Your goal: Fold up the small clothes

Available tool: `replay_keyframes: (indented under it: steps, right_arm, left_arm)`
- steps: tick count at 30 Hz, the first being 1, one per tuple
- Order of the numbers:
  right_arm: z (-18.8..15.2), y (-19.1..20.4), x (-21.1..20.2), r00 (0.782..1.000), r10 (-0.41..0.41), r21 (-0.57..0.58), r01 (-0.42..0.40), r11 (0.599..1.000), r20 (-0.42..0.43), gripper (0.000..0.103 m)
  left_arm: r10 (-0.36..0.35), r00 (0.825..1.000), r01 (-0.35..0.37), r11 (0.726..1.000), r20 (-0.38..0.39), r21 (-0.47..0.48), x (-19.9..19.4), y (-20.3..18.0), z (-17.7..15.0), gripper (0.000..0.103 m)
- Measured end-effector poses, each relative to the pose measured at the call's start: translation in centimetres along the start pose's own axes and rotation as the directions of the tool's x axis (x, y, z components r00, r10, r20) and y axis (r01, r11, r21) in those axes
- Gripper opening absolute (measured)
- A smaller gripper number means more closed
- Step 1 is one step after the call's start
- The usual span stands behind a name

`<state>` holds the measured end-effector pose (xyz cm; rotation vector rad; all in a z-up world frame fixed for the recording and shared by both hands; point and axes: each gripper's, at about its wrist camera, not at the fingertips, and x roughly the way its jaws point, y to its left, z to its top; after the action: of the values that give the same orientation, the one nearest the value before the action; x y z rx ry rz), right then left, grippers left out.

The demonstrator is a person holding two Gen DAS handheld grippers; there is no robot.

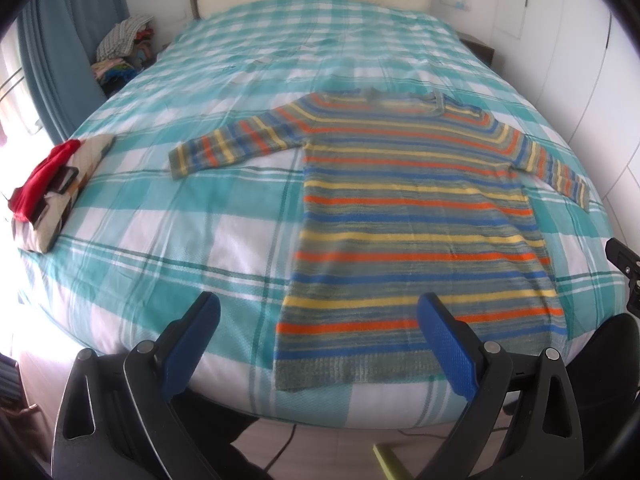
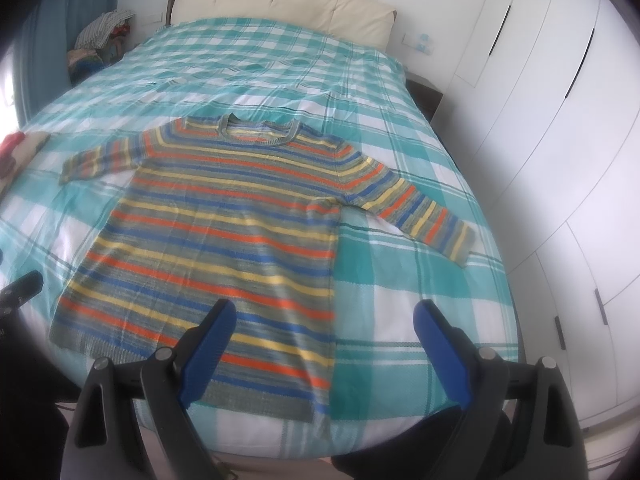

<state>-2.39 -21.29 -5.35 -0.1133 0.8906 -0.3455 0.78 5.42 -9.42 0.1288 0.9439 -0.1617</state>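
A striped sweater [image 1: 416, 220] in orange, yellow, blue and grey-green lies flat and face up on the bed, both sleeves spread out; it also shows in the right wrist view [image 2: 224, 216]. My left gripper [image 1: 318, 304] is open and empty, held above the sweater's lower left corner at the bed's near edge. My right gripper [image 2: 324, 312] is open and empty, above the sweater's lower right hem. Neither touches the cloth. The tip of the right gripper's body shows at the right edge of the left wrist view [image 1: 626, 268].
The bed [image 1: 168, 216] has a teal and white checked cover. A folded pile with a red garment [image 1: 48, 184] lies at its left edge. A heap of clothes [image 1: 120, 48] sits beyond the bed's far left. White wardrobe doors [image 2: 560, 140] stand to the right.
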Motion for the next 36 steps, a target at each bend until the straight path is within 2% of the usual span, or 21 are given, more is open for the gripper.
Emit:
replay_keyframes:
  steps: [8,11,13,14,15,16,19,20,21,22,23,24,26,28,30,33,36]
  right_arm:
    - [0.0,-0.3,0.6,1.0,0.012,0.006,-0.012,1.0,-0.008,0.09]
    - [0.2,-1.9,2.0,0.988,0.152,0.072,-0.151,0.986,-0.009,0.09]
    - [0.7,-4.4,4.1,0.954,0.299,0.147,-0.292,0.945,-0.023,0.09]
    - [1.2,-6.0,5.2,0.935,0.353,0.189,-0.345,0.919,-0.012,0.09]
    - [1.7,-8.3,6.3,0.925,0.379,0.23,-0.371,0.899,0.014,0.09]
    - [2.3,-10.7,7.2,0.926,0.374,0.266,-0.372,0.889,0.045,0.09]
    - [4.5,-18.8,10.5,0.948,0.296,0.376,-0.318,0.871,0.115,0.09]
    - [4.9,-21.4,12.0,0.963,0.247,0.419,-0.268,0.868,0.105,0.09]
    - [5.2,-23.5,13.2,0.986,0.154,0.445,-0.167,0.88,0.066,0.09]
    - [5.4,-24.8,13.8,0.997,0.07,0.44,-0.076,0.895,0.029,0.09]
    - [5.7,-25.5,14.2,1.0,0.028,0.423,-0.031,0.906,0.014,0.09]
    - [5.6,-25.9,14.3,0.999,0.029,0.413,-0.033,0.91,0.016,0.09]
    - [5.2,-25.9,14.3,0.997,0.072,0.405,-0.073,0.911,0.017,0.09]
    - [4.4,-25.1,14.6,0.995,0.099,0.39,-0.087,0.917,-0.01,0.09]
    - [3.3,-23.8,14.9,0.991,0.125,0.385,-0.101,0.917,-0.039,0.09]
    - [2.0,-22.4,15.2,0.985,0.158,0.394,-0.119,0.911,-0.068,0.09]
    - [1.3,-20.8,15.0,0.981,0.179,0.386,-0.136,0.913,-0.078,0.09]
  left_arm:
    - [-0.009,1.0,0.009,1.0,-0.019,0.003,0.8,0.4,-0.4,0.101]
    - [0.0,1.0,0.0,1.0,-0.015,0.019,1.1,0.6,0.0,0.1]
    - [-0.001,1.0,0.0,0.999,0.02,0.048,0.4,0.6,0.6,0.101]
    - [0.006,0.999,-0.008,0.998,0.045,0.059,-0.2,0.6,0.9,0.101]
    - [0.019,0.997,-0.023,0.997,0.069,0.067,-0.7,0.6,1.3,0.101]
    - [0.035,0.995,-0.042,0.996,0.097,0.077,-1.2,0.6,1.6,0.101]
    - [0.116,0.977,-0.134,0.987,0.179,0.093,-2.4,0.2,2.4,0.101]
    - [0.153,0.968,-0.176,0.98,0.2,0.098,-2.6,-0.1,2.5,0.101]
    - [0.189,0.957,-0.217,0.97,0.218,0.11,-2.6,-0.5,2.7,0.101]
    - [0.217,0.948,-0.251,0.96,0.231,0.127,-2.4,-1.0,3.0,0.101]
    - [0.238,0.943,-0.276,0.951,0.233,0.143,-2.1,-1.4,3.1,0.101]
    - [0.246,0.943,-0.283,0.947,0.223,0.153,-1.7,-1.8,3.3,0.101]
    - [0.217,0.961,-0.243,0.959,0.174,0.148,-0.9,-2.2,3.7,0.101]
    - [0.155,0.982,-0.168,0.979,0.112,0.119,-0.1,-2.5,4.0,0.101]
    - [0.094,0.994,-0.099,0.991,0.059,0.094,0.5,-2.8,4.0,0.101]
    - [0.053,0.998,-0.054,0.996,0.015,0.076,1.0,-3.2,4.1,0.101]
    - [0.054,0.999,-0.054,0.996,0.007,0.071,1.2,-3.4,4.0,0.101]
